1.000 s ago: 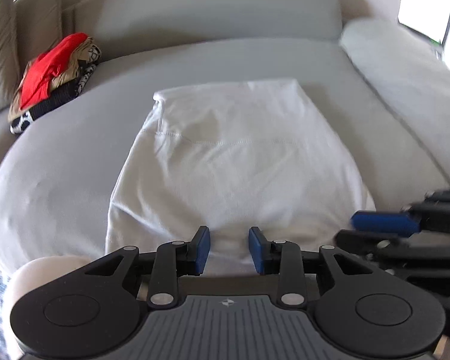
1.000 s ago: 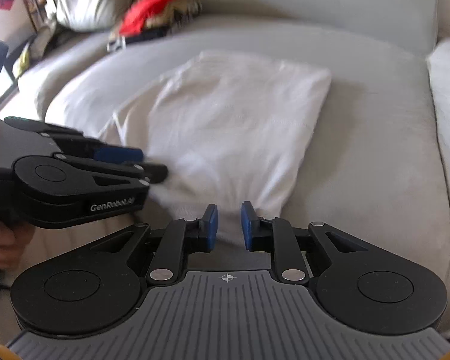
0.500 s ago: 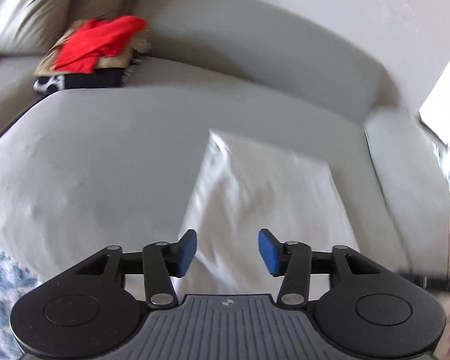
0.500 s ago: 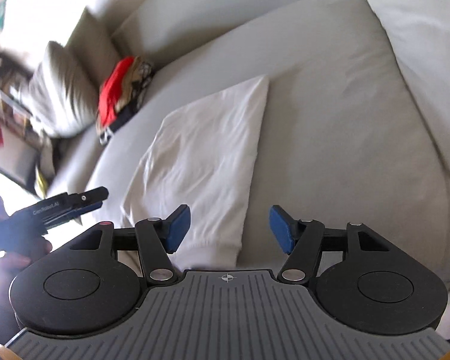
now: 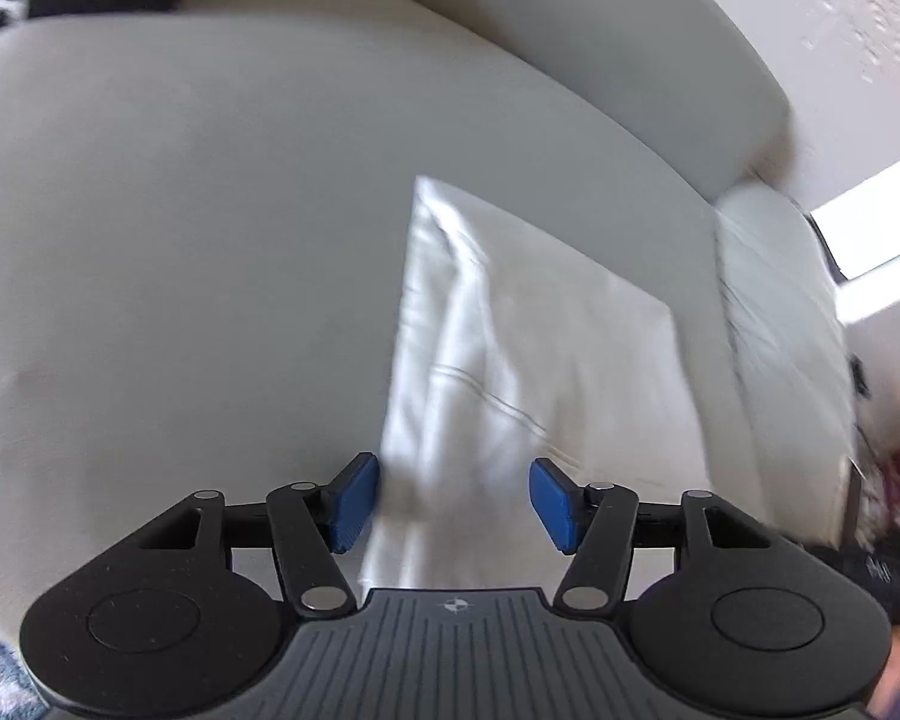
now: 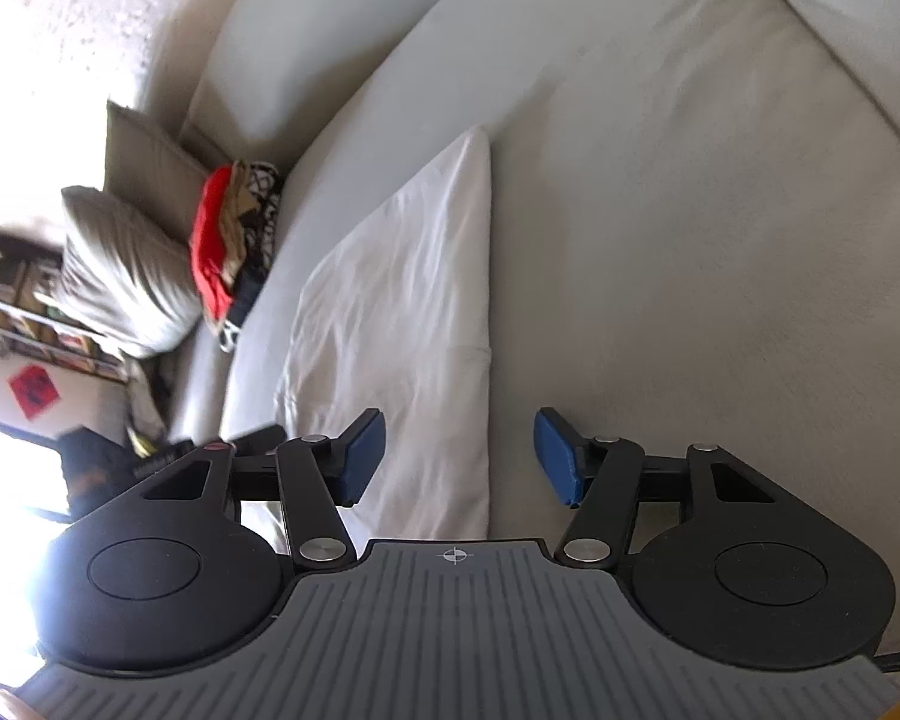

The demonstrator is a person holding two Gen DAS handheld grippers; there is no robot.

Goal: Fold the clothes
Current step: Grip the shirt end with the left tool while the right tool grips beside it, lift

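Left wrist view: the left gripper (image 5: 454, 504) has its fingers apart over the folded white garment (image 5: 528, 372) lying on the grey sofa (image 5: 180, 240).

Right wrist view: the right gripper (image 6: 458, 459) has its fingers apart, straddling the garment's (image 6: 402, 306) right edge; a clothes pile (image 6: 234, 240) lies beyond.

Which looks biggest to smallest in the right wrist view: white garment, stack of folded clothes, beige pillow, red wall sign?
1. white garment, though it is nearest the camera.
2-3. beige pillow and stack of folded clothes look about alike; the pillow is blurred, so unranked.
4. red wall sign, farthest away.
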